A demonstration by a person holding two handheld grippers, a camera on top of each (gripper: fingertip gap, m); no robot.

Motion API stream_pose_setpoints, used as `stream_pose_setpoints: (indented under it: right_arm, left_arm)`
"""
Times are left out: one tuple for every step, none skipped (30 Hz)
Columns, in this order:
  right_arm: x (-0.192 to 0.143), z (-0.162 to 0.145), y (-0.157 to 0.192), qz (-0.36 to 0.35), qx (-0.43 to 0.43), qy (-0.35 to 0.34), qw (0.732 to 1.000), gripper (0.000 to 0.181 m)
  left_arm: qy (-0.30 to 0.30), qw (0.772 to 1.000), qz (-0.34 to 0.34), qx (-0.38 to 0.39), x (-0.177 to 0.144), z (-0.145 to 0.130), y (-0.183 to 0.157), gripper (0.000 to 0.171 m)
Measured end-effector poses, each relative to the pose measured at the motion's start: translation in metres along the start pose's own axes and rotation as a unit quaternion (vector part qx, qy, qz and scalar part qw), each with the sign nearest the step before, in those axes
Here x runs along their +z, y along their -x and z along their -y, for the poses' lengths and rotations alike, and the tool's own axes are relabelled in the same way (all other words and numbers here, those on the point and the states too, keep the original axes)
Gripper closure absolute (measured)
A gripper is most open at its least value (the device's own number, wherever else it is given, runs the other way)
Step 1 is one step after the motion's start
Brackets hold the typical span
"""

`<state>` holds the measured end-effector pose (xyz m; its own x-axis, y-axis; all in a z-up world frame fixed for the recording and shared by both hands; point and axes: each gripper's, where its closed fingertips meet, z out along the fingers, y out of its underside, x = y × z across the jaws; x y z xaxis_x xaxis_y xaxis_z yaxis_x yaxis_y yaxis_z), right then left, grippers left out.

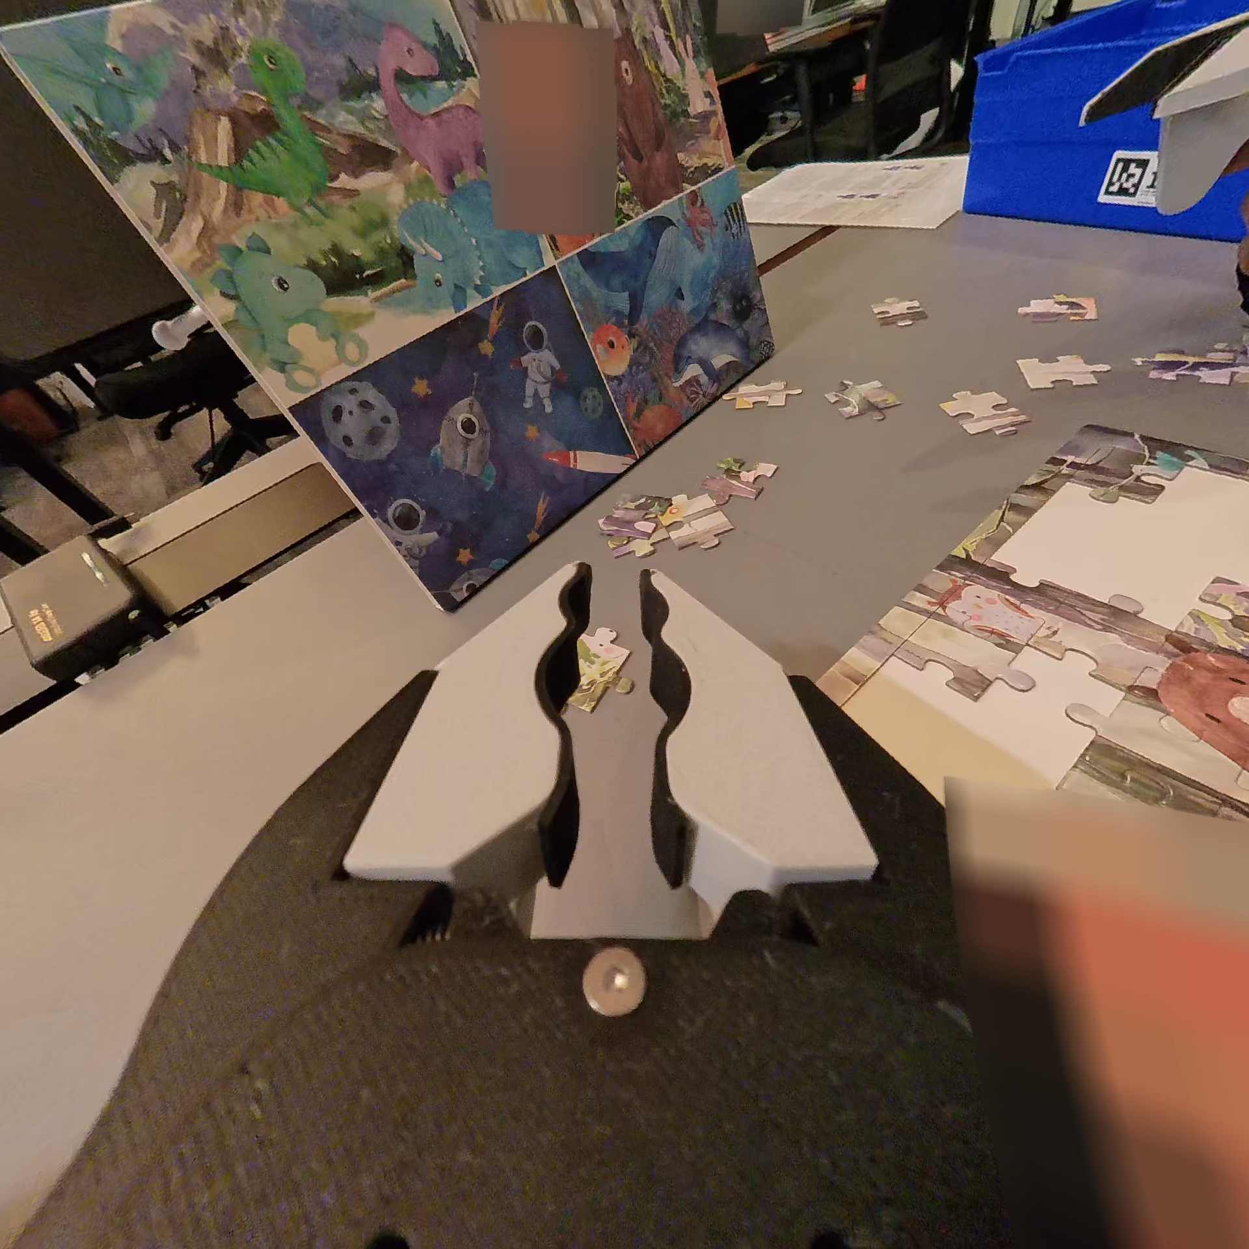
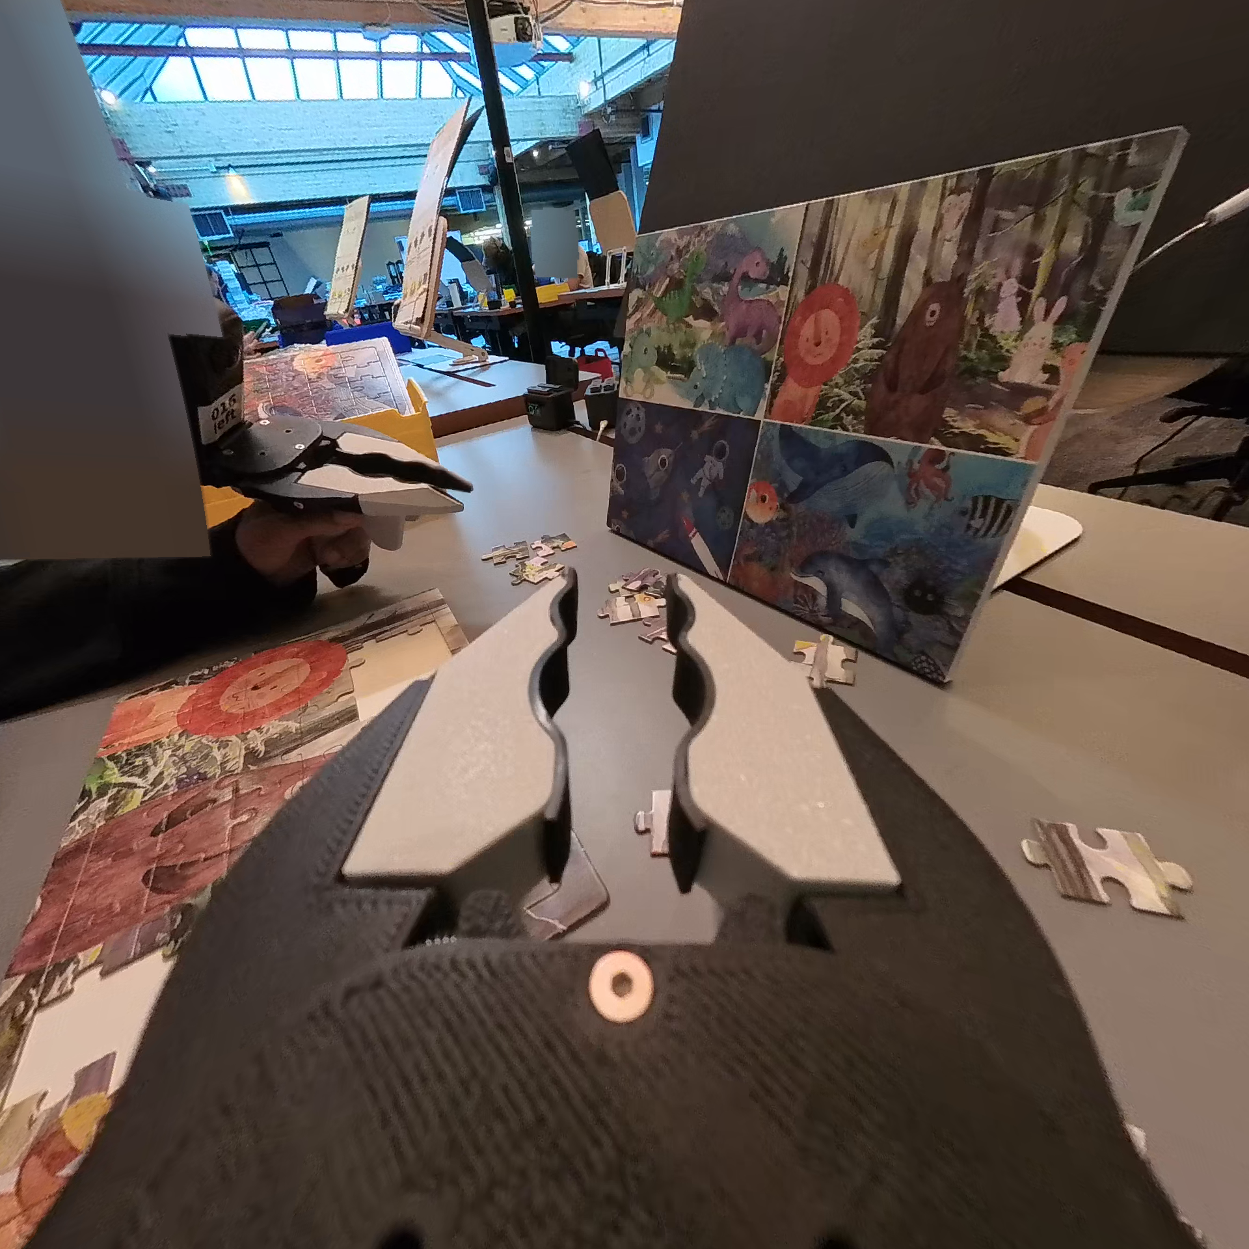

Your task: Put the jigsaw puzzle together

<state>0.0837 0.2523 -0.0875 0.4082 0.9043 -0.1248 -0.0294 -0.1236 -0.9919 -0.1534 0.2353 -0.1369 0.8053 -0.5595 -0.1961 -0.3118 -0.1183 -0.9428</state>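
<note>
The partly built jigsaw lies at the right of the left wrist view, with bare white gaps inside its frame; in the right wrist view it lies at the left, showing a lion. My left gripper hovers over the grey table, jaws slightly apart. A small loose piece shows in the gap, clear of the right finger. The left gripper also shows in the right wrist view, held above the table. My right gripper is open and empty, low over the table, with a piece partly hidden under its right finger.
A picture board stands tilted at the back of the table. Several loose pieces are scattered in front of it. A blue bin and a paper sheet sit far right; a yellow bin is behind the left gripper. The tips of one gripper are about 25 centimeters away from the tips of the other. The small loose piece lies some 8 centimeters from my left tips, 30 centimeters from my right tips. It turns up in the right wrist view as well.
</note>
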Motion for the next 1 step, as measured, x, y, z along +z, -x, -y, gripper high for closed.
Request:
stream_pose_setpoints:
  right_arm:
    - [0.0002, -0.0001, 0.0003, 0.000, 0.000, 0.000, 1.000, 0.157]
  left_arm:
    - [0.000, 1.000, 0.001, 0.000, 0.0000, 0.0001, 0.0005, 0.158]
